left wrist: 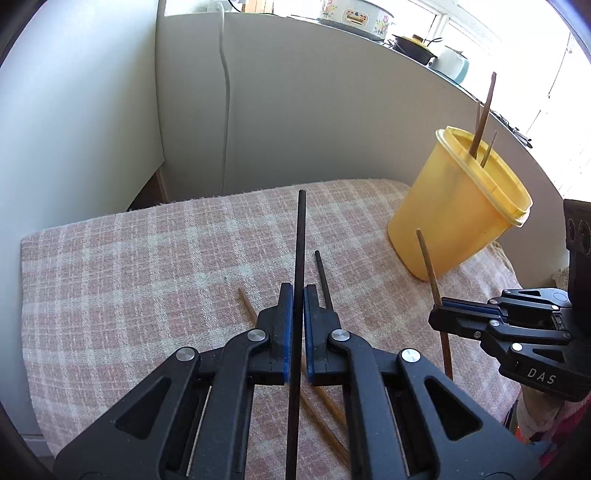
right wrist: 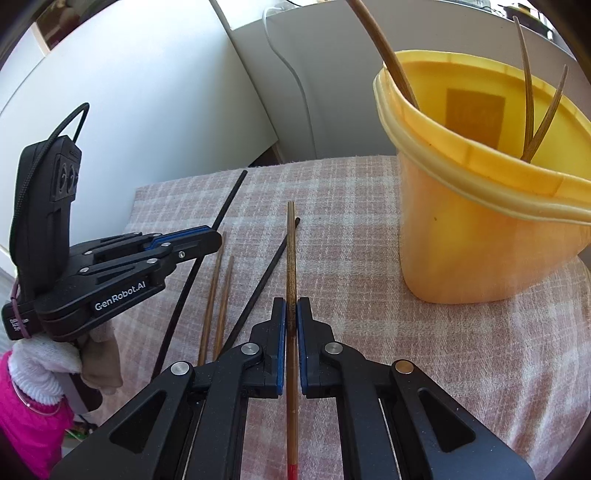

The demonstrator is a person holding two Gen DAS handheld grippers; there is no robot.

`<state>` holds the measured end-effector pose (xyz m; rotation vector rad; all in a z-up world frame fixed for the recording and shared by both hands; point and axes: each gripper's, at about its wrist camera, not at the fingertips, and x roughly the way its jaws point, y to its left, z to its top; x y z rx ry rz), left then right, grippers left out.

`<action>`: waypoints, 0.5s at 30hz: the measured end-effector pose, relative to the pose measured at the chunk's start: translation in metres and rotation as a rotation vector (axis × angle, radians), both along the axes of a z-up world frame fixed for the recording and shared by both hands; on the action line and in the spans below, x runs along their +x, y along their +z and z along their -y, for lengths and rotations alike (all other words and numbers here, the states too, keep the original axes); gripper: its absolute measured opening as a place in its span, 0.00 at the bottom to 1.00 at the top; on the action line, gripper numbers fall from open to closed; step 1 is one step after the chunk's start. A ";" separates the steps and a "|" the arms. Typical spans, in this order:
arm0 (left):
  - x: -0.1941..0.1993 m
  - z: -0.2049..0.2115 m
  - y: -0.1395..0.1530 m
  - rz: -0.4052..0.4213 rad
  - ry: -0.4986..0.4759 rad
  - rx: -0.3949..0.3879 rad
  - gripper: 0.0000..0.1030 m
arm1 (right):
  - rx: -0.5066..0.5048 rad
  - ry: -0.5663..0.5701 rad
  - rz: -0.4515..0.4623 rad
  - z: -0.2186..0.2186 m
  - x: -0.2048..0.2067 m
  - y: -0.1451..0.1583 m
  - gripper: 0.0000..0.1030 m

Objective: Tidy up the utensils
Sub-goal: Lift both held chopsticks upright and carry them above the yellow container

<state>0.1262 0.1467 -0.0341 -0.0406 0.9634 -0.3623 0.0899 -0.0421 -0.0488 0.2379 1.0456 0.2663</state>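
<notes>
My left gripper is shut on a black chopstick and holds it above the checked cloth; it also shows in the right wrist view. My right gripper is shut on a brown wooden chopstick, seen from the side in the left wrist view. A yellow plastic tub stands at the right with three brown chopsticks in it. On the cloth lie a second black chopstick and two brown chopsticks.
The pink and white checked cloth covers a small table. A white panel with a hanging cable stands behind it. Pots sit on a counter at the back.
</notes>
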 end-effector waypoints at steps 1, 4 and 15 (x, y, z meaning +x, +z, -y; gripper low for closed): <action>-0.001 -0.003 0.008 0.013 0.002 -0.009 0.03 | -0.001 0.001 0.011 0.002 -0.004 0.004 0.04; -0.012 -0.014 0.026 0.052 0.004 -0.039 0.03 | -0.001 0.005 0.043 0.006 -0.009 0.015 0.04; -0.063 -0.022 0.065 0.171 -0.002 -0.073 0.03 | 0.006 0.002 0.148 0.022 -0.034 0.051 0.04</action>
